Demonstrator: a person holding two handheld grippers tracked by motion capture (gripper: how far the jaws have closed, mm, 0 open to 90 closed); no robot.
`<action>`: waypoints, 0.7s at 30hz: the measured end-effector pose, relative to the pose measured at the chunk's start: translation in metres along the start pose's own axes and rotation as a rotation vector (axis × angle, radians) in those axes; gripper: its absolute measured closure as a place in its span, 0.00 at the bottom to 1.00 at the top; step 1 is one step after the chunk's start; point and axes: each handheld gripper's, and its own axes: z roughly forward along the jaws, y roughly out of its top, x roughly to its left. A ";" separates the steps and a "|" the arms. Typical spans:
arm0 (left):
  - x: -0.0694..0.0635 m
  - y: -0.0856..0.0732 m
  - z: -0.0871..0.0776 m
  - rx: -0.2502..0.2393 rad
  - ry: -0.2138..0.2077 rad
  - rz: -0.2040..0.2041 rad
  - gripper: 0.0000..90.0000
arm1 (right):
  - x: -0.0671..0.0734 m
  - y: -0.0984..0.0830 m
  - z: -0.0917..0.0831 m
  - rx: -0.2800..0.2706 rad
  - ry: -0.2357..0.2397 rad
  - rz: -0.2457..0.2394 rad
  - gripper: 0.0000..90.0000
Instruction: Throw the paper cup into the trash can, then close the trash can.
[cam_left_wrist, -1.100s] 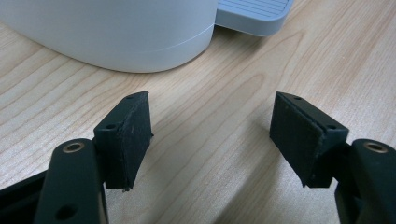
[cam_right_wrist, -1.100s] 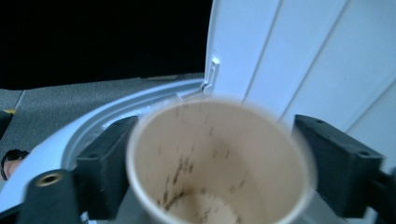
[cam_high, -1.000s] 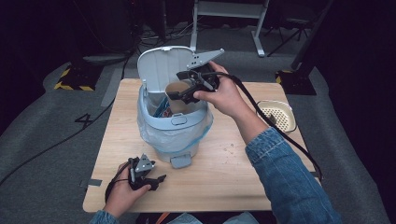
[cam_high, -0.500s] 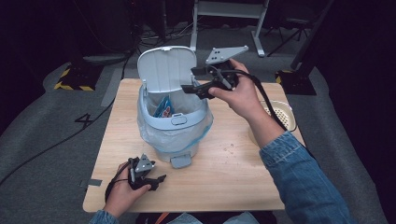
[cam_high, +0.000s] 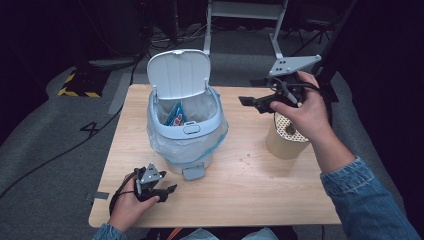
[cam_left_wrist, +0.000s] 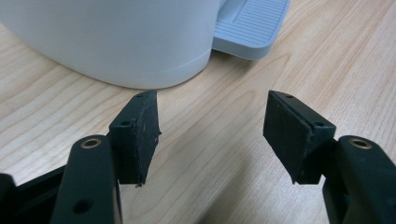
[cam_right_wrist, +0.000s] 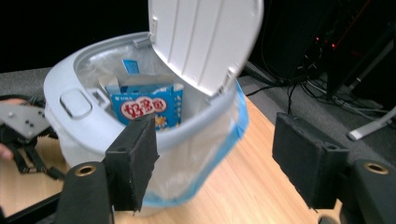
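Note:
A pale blue pedal bin (cam_high: 186, 134) lined with a clear bag stands mid-table, its lid (cam_high: 178, 74) up. A blue snack box (cam_high: 175, 114) lies inside, also plain in the right gripper view as a blue box (cam_right_wrist: 147, 105). My right gripper (cam_high: 248, 102) hovers right of the bin above a beige perforated cup (cam_high: 284, 141); its jaws have just been closing, and nothing is between them (cam_right_wrist: 219, 140). My left gripper (cam_high: 169, 190) rests on the table by the bin's pedal (cam_high: 194, 173); its jaws have also just been closing on nothing (cam_left_wrist: 212, 114).
The wooden table (cam_high: 250, 195) has bare room in front and to the right of the bin. In the left gripper view the bin's base (cam_left_wrist: 116, 42) and pedal (cam_left_wrist: 252, 23) lie just ahead. Dark floor, cables and a stand frame lie beyond the far edge.
My right gripper has swung from over the bin's mouth out to the right and a little up. A brownish item at its jaws a second ago is gone from them. The left hand has stayed put.

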 end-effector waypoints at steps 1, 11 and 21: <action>0.001 0.000 -0.002 0.000 0.005 0.003 0.41 | -0.002 -0.004 -0.004 0.003 -0.004 0.009 0.33; 0.011 0.003 -0.019 -0.046 0.018 -0.046 0.40 | -0.008 -0.046 -0.038 -0.014 -0.037 0.072 0.35; 0.022 0.026 -0.059 -0.153 0.029 -0.094 0.41 | -0.010 -0.100 -0.055 0.014 -0.127 0.137 0.39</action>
